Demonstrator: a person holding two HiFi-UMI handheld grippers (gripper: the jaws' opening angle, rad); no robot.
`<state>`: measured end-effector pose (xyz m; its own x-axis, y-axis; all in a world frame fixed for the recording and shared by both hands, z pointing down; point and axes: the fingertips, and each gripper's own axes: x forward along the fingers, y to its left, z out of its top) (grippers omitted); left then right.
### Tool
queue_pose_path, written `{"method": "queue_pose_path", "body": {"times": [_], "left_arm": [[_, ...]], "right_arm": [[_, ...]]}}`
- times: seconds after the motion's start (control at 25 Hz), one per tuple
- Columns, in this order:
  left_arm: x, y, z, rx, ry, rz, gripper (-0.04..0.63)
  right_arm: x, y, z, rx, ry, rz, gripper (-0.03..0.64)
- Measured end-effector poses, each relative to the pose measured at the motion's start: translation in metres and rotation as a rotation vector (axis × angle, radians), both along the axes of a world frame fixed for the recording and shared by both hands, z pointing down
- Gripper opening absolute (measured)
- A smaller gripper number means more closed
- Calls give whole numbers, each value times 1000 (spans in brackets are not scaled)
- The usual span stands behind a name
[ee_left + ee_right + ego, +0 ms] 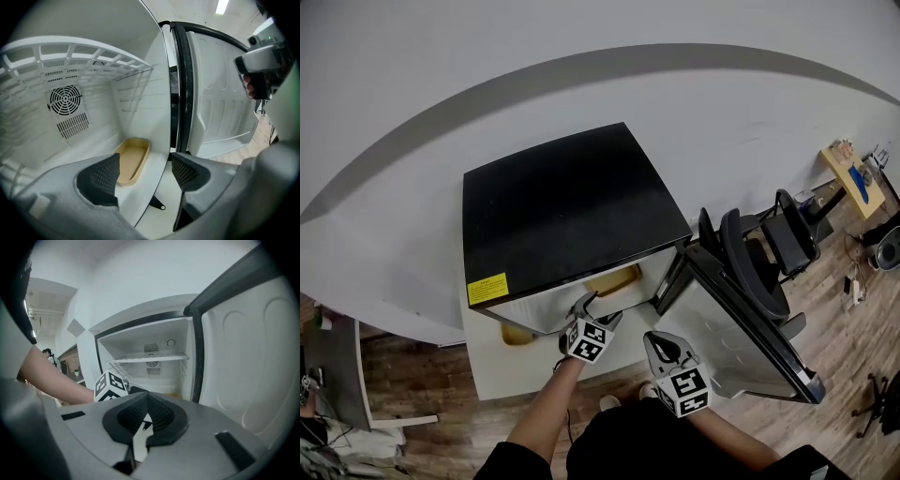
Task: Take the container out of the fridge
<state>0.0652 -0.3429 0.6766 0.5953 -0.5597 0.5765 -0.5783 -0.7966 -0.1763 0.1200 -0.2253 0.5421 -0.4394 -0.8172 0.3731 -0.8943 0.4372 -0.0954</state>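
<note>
The container is a shallow tan tray lying on the floor of the open mini fridge; in the head view the container shows just inside the opening. My left gripper stands open at the fridge mouth, its jaws wide apart on either side of the fridge's right wall edge, short of the tray and with nothing held. In the head view the left gripper points into the opening. My right gripper is shut with nothing in it, and the right gripper hangs back beside the door.
The fridge door stands swung open to the right. A white wire shelf spans the fridge above the tray. A black office chair stands behind the door. A second tan thing shows low on the white base at the left.
</note>
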Motion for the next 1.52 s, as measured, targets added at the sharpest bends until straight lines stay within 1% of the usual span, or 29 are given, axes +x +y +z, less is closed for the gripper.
{"method": "queue_pose_path", "body": {"times": [0.12, 0.24, 0.44, 0.52, 0.68, 0.92, 1.0, 1.12, 1.2, 1.36, 1.44, 1.52], "left_arm": [[4, -4, 8, -2, -36, 20, 333], [8, -9, 17, -15, -50, 26, 333], [15, -14, 41, -53, -131, 88, 333], [15, -18, 48, -73, -155, 95, 333], [18, -26, 56, -92, -167, 98, 333], [24, -36, 83, -111, -255, 175, 333], [25, -43, 87, -118, -252, 165, 333], [26, -54, 90, -127, -227, 130, 333], [26, -59, 93, -137, -228, 125, 333], [26, -65, 101, -153, -259, 110, 333], [26, -68, 102, -143, -282, 103, 333], [27, -69, 103, -121, -316, 125, 333]], "right_arm": [[1, 5, 0, 0, -1, 6, -3], [4, 8, -1, 1, 2, 14, -5], [9, 7, -8, 14, 2, 31, -5], [12, 8, -9, 15, 6, 43, -5], [21, 13, -4, 5, 18, 69, -5], [28, 14, 2, -9, 21, 86, -5], [31, 12, 2, -10, 20, 96, -4], [36, 9, 1, -4, 26, 110, -4], [37, 4, -1, -4, 33, 115, -5], [37, -1, 1, -10, 35, 116, -5], [36, -2, 5, -16, 26, 115, -5], [35, -4, 5, -17, 23, 115, -3]]}}
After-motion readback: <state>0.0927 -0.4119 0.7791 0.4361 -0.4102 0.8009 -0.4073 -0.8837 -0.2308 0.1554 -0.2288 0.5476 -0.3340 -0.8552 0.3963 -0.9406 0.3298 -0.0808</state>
